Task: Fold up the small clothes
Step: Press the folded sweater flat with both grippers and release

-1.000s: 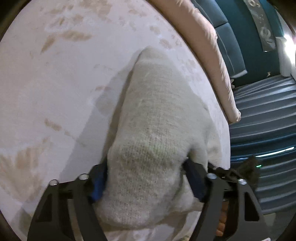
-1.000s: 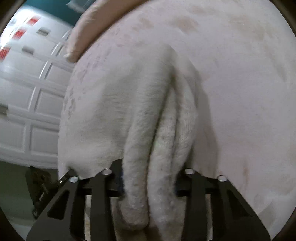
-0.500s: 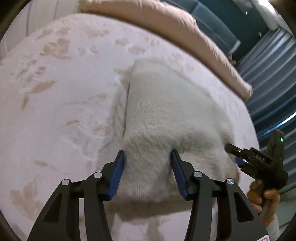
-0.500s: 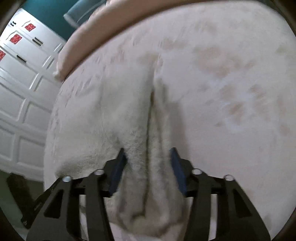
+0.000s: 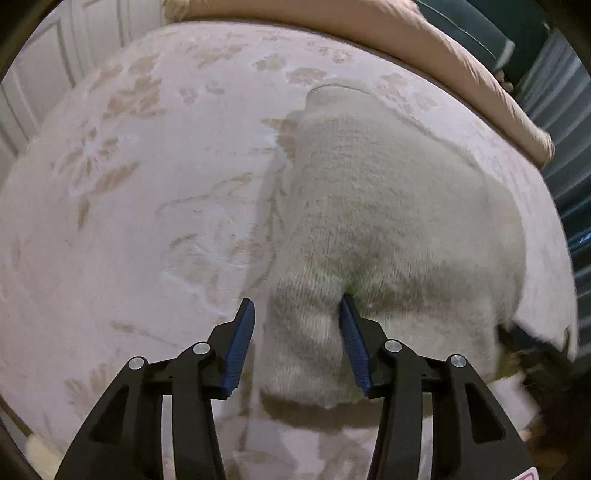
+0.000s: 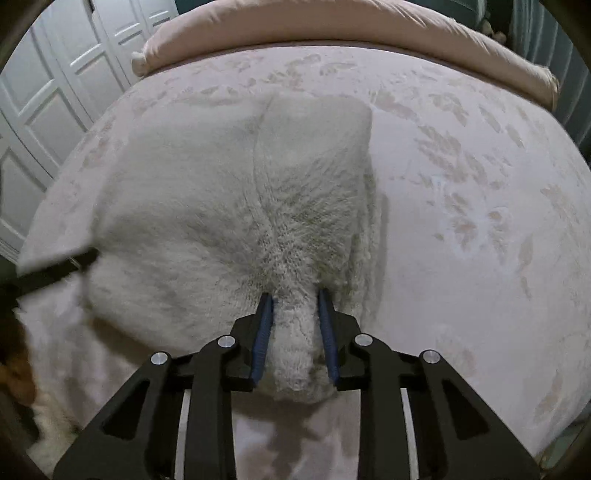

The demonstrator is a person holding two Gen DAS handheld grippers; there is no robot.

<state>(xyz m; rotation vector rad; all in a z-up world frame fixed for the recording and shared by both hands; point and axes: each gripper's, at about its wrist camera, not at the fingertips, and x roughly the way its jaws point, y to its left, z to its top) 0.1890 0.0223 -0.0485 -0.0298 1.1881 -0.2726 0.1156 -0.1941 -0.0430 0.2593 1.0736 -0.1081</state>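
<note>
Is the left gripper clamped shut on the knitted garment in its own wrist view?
No: the left gripper stands open, a gap showing between one blue pad and the cream knitted garment lying on the bedspread.

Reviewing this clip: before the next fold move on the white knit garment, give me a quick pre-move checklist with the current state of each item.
1. Right hand-held gripper clamped on the garment: ok, pads pinch a bunched fold.
2. Left hand-held gripper gripping the same garment: not ok, gap at its left pad.
3. Garment flat on the bedspread: ok for the far part.
4. Folded edges aligned: cannot tell.
5. Pillow off the garment: ok.
</note>
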